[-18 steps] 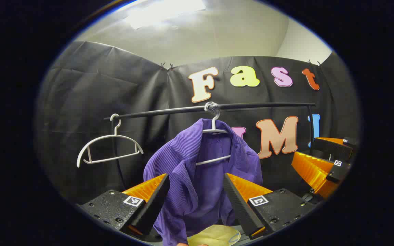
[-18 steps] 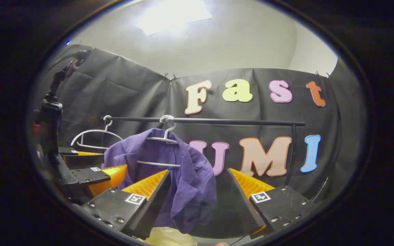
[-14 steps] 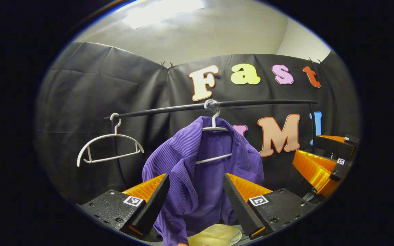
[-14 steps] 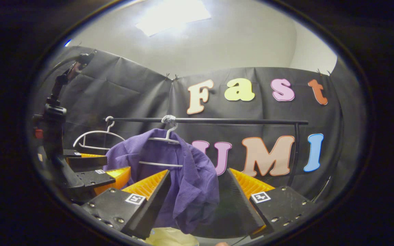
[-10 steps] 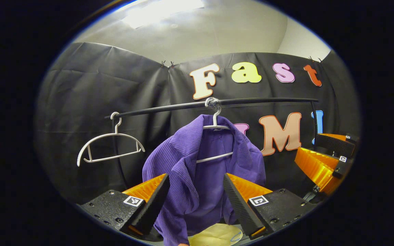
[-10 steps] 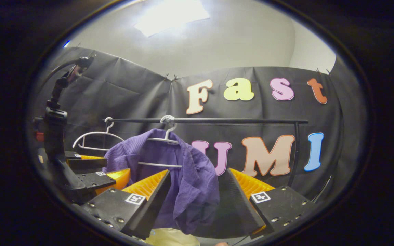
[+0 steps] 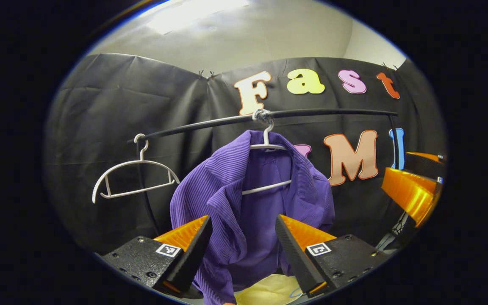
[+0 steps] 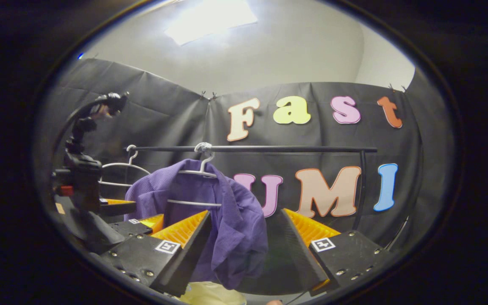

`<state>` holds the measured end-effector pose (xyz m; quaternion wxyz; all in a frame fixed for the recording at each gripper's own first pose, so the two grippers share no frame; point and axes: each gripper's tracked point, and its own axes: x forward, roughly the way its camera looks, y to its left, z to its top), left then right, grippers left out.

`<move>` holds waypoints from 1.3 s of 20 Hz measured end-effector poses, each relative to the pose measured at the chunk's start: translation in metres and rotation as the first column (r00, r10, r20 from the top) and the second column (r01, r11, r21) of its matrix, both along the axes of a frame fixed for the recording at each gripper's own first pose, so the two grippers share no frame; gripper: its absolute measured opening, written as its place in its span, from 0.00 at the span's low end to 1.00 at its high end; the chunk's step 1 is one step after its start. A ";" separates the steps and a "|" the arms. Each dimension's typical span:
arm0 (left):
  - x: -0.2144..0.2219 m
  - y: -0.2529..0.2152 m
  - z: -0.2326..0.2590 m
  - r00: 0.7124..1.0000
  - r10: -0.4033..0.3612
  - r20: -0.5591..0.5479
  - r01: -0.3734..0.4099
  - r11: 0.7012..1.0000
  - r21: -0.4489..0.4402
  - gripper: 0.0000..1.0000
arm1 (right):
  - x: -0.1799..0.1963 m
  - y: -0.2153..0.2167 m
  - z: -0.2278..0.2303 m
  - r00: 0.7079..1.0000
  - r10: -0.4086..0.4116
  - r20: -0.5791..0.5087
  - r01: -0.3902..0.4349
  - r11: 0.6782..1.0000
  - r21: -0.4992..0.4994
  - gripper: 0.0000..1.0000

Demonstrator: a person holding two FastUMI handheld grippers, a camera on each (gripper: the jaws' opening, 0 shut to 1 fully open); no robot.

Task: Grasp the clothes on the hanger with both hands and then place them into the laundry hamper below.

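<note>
1. One purple shirt (image 7: 248, 199) – ribbed cloth, draped on a white hanger (image 7: 267, 146) that hooks over a black rail (image 7: 320, 112). It hangs open at the front, the hanger's lower bar showing across the gap.
2. Two hangers on that rail, counted: the one carrying the shirt, and one bare hanger (image 7: 131, 178) near the rail's left end, well apart from the shirt.
3. Left gripper (image 7: 244, 250): its two fingers are spread wide, nothing between them touching either; the shirt's lower front shows in the gap, farther off.
4. Right gripper (image 8: 244, 250): two fingers likewise spread apart, holding nothing – the shirt's right side hangs beyond the gap.
5. One pale yellow hamper (image 7: 269, 292) – a part of it shows below the shirt's hem in the left gripper view, and again at the bottom of the right gripper view.
6. In the right gripper view, the left gripper sits at the left edge, beside the shirt's left shoulder.
</note>
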<state>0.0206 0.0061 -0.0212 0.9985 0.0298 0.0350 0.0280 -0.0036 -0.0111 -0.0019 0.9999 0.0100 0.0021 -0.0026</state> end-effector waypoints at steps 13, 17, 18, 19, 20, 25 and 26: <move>0.058 0.036 -0.024 0.982 0.187 0.006 -0.187 0.976 0.114 0.69 | 0.008 -0.018 -0.007 1.000 -0.026 -0.009 0.026 0.999 -0.029 0.94; 0.065 0.050 -0.025 0.975 0.223 0.014 -0.222 0.967 0.124 0.32 | 0.021 -0.012 -0.012 1.000 -0.003 -0.012 0.003 1.000 -0.015 0.96; 0.064 0.052 -0.026 0.973 0.230 0.013 -0.230 0.966 0.121 0.22 | 0.023 -0.010 -0.013 1.000 0.007 -0.014 -0.007 1.000 -0.010 0.96; 0.064 0.055 -0.025 0.970 0.242 0.011 -0.241 0.963 0.121 0.07 | 0.027 -0.008 -0.015 1.000 0.018 -0.015 -0.018 1.000 -0.008 0.96; 0.063 0.056 -0.025 0.970 0.242 0.010 -0.241 0.963 0.121 0.03 | 0.029 -0.005 -0.017 0.999 0.028 -0.017 -0.028 1.000 -0.008 0.96; 0.049 0.050 -0.010 0.979 0.201 0.026 -0.202 0.969 0.142 0.00 | 0.044 0.012 -0.038 0.995 0.083 -0.052 -0.083 0.997 0.001 0.96; 0.045 0.049 -0.005 0.980 0.193 0.036 -0.196 0.972 0.132 0.00 | 0.049 0.015 -0.045 0.994 0.093 -0.060 -0.093 0.996 0.000 0.96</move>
